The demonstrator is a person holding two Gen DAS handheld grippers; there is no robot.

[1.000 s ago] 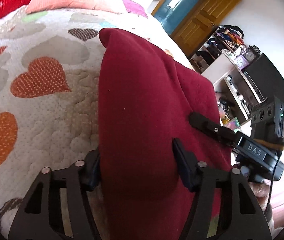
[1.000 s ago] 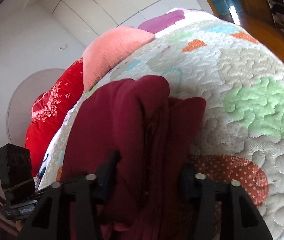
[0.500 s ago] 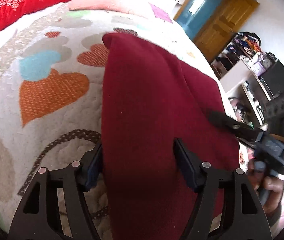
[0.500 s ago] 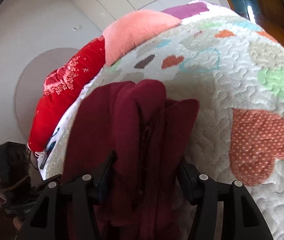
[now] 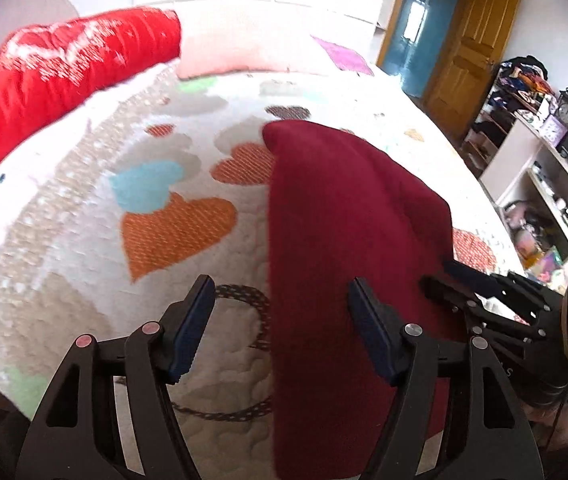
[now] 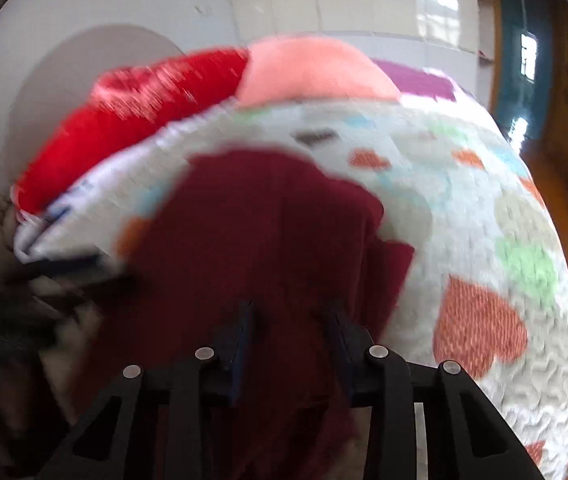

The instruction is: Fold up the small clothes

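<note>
A dark red garment (image 5: 348, 240) lies folded in a long strip on the heart-patterned quilt (image 5: 83, 216). My left gripper (image 5: 279, 320) is open over the strip's near left edge; the cloth runs past its right finger (image 5: 368, 332), and the left finger (image 5: 191, 320) is over bare quilt. My right gripper (image 6: 290, 336) has its jaws narrowed on a bunch of the garment (image 6: 267, 232) at its near end; this view is blurred. The right gripper's fingers also show in the left wrist view (image 5: 468, 280) at the strip's right edge.
A red pillow (image 5: 55, 68) and a pink pillow (image 5: 235, 52) lie at the bed's far end. Shelves with clutter (image 5: 524, 128) and a wooden door (image 5: 472, 40) stand right of the bed. The quilt's near edge drops off below my grippers.
My left gripper has pulled back and to the left, off the cloth it straddled. My right gripper's jaws have narrowed on the garment. Both views tilted up to show more of the room.
</note>
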